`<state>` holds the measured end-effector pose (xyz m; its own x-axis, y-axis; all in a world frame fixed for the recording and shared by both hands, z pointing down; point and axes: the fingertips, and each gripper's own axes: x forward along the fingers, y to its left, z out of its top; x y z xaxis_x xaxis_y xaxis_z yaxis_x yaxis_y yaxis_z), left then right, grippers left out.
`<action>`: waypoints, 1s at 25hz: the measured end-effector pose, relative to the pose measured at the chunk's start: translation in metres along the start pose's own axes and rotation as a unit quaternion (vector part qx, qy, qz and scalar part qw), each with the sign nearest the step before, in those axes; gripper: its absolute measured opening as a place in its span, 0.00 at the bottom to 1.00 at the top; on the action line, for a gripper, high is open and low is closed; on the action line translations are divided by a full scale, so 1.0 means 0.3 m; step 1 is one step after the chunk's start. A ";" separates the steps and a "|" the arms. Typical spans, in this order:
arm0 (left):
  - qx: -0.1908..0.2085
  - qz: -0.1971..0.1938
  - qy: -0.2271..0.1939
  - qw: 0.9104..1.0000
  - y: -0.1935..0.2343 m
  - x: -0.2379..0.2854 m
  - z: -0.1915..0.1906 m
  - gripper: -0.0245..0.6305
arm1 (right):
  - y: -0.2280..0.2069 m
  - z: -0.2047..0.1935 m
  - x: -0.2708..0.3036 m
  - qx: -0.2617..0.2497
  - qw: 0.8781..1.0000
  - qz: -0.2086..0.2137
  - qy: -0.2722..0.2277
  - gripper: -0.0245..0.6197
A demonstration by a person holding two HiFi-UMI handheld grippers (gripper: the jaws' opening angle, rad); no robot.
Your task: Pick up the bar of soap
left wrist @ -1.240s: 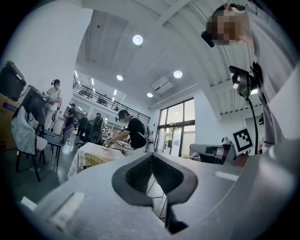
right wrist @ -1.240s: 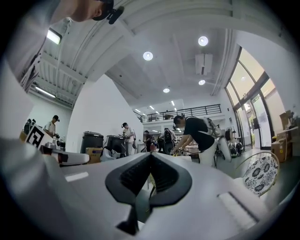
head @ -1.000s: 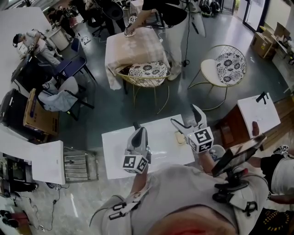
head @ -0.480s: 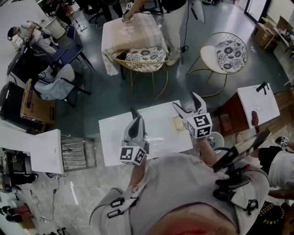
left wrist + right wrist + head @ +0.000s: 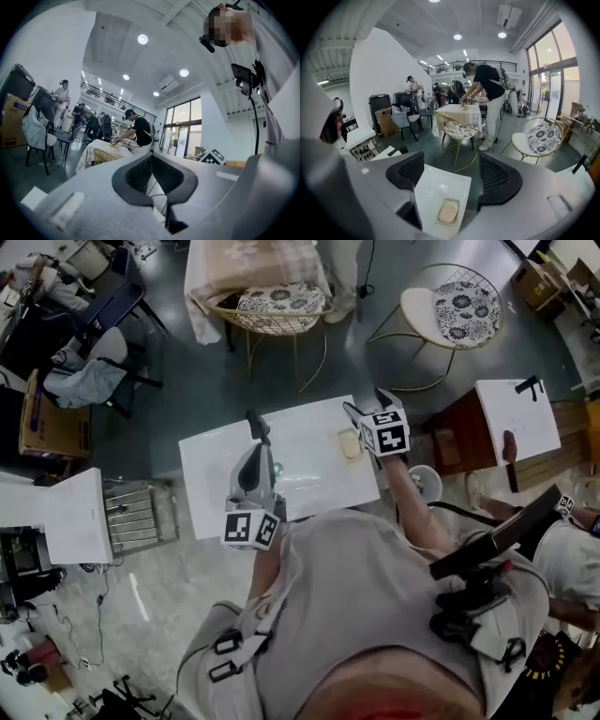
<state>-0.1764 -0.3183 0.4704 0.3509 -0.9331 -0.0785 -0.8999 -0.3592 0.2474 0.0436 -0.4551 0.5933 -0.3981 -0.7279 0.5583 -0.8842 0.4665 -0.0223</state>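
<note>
The pale bar of soap [image 5: 350, 443] lies in a shallow dish near the right end of the white table [image 5: 281, 465]. My right gripper [image 5: 364, 401] hangs over that end, tilted down, right beside the soap. In the right gripper view the soap [image 5: 448, 211] shows low between the two dark pads [image 5: 410, 171]. That gripper [image 5: 454, 173] is open; its jaws have just been closing, with nothing gripped between them. My left gripper [image 5: 251, 420] reaches level over the table's middle. In its own view the left gripper [image 5: 152, 178] has its pads together, holding nothing.
Two gold wire chairs [image 5: 281, 301] [image 5: 450, 310] stand beyond the table. A second white tabletop [image 5: 516, 418] is at the right, a white cabinet [image 5: 75, 521] and a wire rack at the left. People work at a cloth-covered table [image 5: 461, 112] further off.
My right gripper has dropped and tipped downward, ending beside the soap, and its jaws stand narrower. The left gripper has shifted a little across the table.
</note>
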 end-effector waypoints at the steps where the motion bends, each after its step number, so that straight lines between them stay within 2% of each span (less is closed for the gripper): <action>1: -0.003 0.004 0.001 1.000 0.002 -0.005 0.002 0.03 | -0.001 -0.037 0.023 0.004 1.000 0.002 0.019 0.60; 6: -0.011 0.020 -0.002 1.000 0.028 -0.024 0.013 0.03 | -0.024 -0.214 0.141 0.009 0.994 -0.010 0.105 0.60; 11: -0.011 0.027 0.004 1.000 0.029 -0.041 0.001 0.03 | -0.034 -0.398 0.223 0.006 0.984 -0.010 0.179 0.59; 15: -0.017 0.039 0.009 0.999 0.044 -0.056 -0.024 0.03 | -0.055 -0.567 0.248 -0.002 0.962 -0.032 0.272 0.56; 18: -0.022 0.048 0.013 0.998 0.054 -0.075 -0.031 0.03 | -0.027 -0.646 0.323 0.003 0.960 -0.012 0.281 0.56; 22: -0.022 0.060 0.016 0.998 0.071 -0.090 -0.032 0.03 | -0.047 -0.763 0.363 0.008 0.946 -0.026 0.322 0.52; 25: -0.021 0.068 0.018 0.997 0.091 -0.103 -0.029 0.03 | -0.040 -0.856 0.433 0.011 0.942 -0.012 0.335 0.52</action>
<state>-0.2096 -0.2993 0.4881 0.2354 -0.9719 -0.0072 -0.9287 -0.2271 0.2933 0.0652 -0.4264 0.8789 -0.1397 -0.2537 0.9572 -0.8989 0.4379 -0.0151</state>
